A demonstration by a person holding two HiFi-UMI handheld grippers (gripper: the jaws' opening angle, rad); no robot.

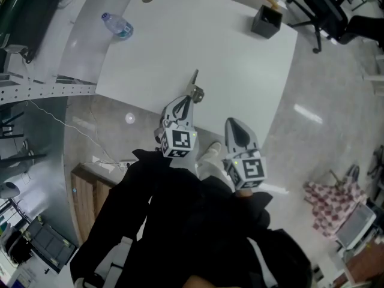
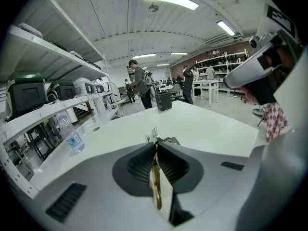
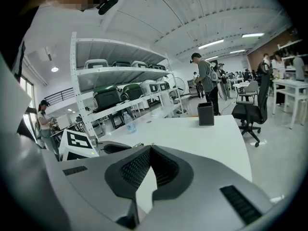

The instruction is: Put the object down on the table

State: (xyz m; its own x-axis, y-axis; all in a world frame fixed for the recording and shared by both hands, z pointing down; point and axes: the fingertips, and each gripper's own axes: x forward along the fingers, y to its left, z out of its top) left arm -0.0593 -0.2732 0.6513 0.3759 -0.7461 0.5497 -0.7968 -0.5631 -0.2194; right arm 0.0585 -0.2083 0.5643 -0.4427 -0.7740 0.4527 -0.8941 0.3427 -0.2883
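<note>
**Left gripper holds metal object over the table's near edge**

Head view: the left gripper [image 1: 188,101] reaches over the near edge of the white table [image 1: 198,35]. Its jaws are clamped on a thin metal object [image 1: 194,86], which sticks out past the tips and points toward the middle of the table. Whether the object touches the tabletop cannot be told. The right gripper [image 1: 235,125] hangs just beside the left one, off the table's edge and over the floor. A bottle [image 1: 117,24] lies near the far left corner. A black box [image 1: 266,21] stands near the far right corner, well apart from both grippers. A chair [image 1: 324,11] stands beyond that corner, and a checked cloth [image 1: 329,200] lies on the floor at the right.

Left gripper view: the two jaws press together on the object. A brass-coloured strip of it runs between the pads, and its silver end shows just past the tips, above the tabletop. The bottle is at the left and the box farther back. Shelves [image 2: 53,105] with cases line the left side, and people [image 2: 139,83] stand in the background.

Right gripper view: the jaws meet at their tips with nothing between them. The left gripper's marker cube [image 3: 77,146] shows at the left. The table, bottle, box and chair lie ahead.
</note>
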